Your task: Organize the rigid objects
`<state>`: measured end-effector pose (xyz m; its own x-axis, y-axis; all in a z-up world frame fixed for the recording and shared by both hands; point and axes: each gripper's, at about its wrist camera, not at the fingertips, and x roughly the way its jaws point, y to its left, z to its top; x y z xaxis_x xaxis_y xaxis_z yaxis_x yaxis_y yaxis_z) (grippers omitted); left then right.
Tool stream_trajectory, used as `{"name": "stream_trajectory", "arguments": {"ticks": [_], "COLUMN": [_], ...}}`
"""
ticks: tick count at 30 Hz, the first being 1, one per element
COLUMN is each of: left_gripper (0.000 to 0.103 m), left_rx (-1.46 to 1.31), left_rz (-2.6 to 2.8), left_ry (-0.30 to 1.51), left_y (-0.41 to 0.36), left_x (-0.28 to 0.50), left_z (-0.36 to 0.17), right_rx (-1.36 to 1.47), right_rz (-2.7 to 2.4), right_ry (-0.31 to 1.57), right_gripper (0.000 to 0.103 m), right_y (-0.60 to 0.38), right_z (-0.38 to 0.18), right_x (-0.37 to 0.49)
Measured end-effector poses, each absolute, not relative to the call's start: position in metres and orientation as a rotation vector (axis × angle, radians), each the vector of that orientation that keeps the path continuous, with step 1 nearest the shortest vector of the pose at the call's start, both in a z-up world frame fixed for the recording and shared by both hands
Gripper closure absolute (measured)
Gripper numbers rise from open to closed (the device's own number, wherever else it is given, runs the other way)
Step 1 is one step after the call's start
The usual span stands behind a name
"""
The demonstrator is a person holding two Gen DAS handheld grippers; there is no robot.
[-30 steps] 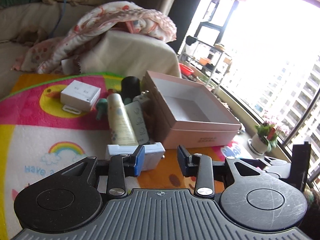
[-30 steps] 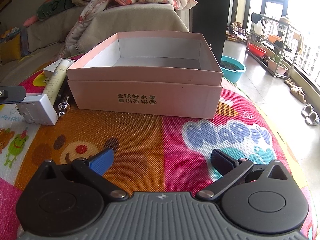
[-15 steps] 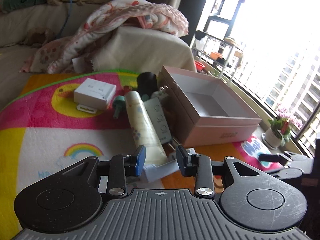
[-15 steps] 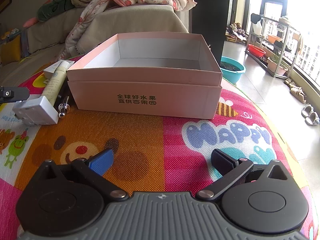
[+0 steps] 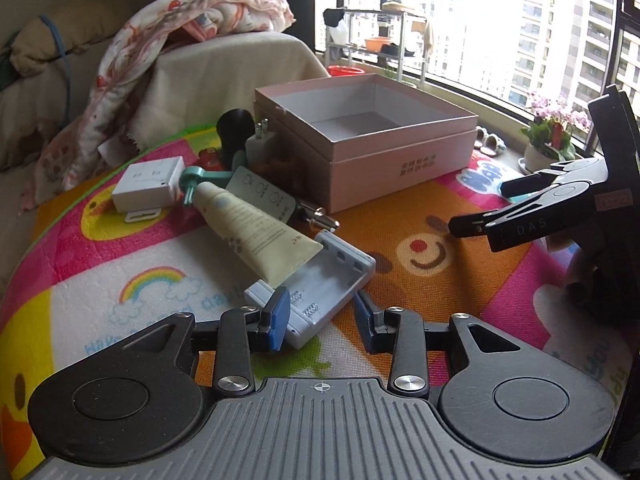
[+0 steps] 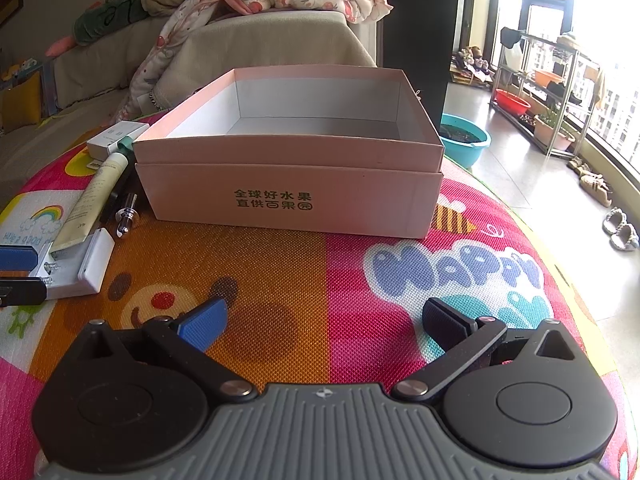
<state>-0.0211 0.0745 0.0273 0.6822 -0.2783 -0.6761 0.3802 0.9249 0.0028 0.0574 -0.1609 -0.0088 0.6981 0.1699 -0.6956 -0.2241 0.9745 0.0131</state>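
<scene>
Charger, pale grey battery charger, lies flat on the play mat directly ahead of our left gripper, its near corner poking in between the two blue pads. We read its long axis as running diagonally, from that near corner up and right toward the pink box; the jaws stand roughly across it. Left jaws are parted and clamp nothing; the left pad sits against or just beside the charger's edge, and from this angle we cannot tell whether it touches. The right pad stands clear of it.

A cream tube rests with its crimped end on the charger's far half, so a lift would likely drag it.

Our right gripper is spread wide and empty, over bare mat in front of the box, well apart from the charger.

Left hand is plainly the nearer one. The box is open and empty, beyond and right of the charger.
</scene>
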Motion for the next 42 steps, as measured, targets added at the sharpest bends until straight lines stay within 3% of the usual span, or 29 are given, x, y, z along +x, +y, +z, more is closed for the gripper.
{"name": "stream_trajectory", "arguments": {"ticks": [8, 12, 23, 31, 36, 39, 42], "left_gripper": [0.064, 0.063, 0.064, 0.059, 0.068, 0.070, 0.075], "left_rx": [0.101, 0.204, -0.307, -0.207, -0.207, -0.232, -0.219], "left_rz": [-0.475, -0.424, -0.124, 0.023, -0.068, -0.103, -0.075], "left_ry": [0.804, 0.724, 0.749, 0.778, 0.733, 0.718, 0.711], "left_y": [0.057, 0.050, 0.120, 0.098, 0.110, 0.129, 0.147], "left_x": [-0.023, -0.029, 0.058, 0.096, 0.067, 0.034, 0.006], "left_z": [0.022, 0.028, 0.039, 0.024, 0.023, 0.027, 0.030], "right_rx": [-0.074, -0.074, -0.074, -0.075, -0.093, -0.127, -0.157], "right_rz": [0.220, 0.221, 0.220, 0.204, 0.216, 0.345, 0.516], "right_ry": [0.767, 0.767, 0.766, 0.790, 0.794, 0.780, 0.738], "right_gripper": [0.000, 0.000, 0.000, 0.000, 0.000, 0.008, 0.008], "right_y": [-0.161, -0.161, -0.161, -0.158, -0.154, -0.144, -0.118], "right_z": [-0.009, -0.009, -0.009, -0.007, -0.005, 0.000, 0.006], "right_x": [0.057, 0.057, 0.057, 0.061, 0.064, 0.056, 0.036]}}
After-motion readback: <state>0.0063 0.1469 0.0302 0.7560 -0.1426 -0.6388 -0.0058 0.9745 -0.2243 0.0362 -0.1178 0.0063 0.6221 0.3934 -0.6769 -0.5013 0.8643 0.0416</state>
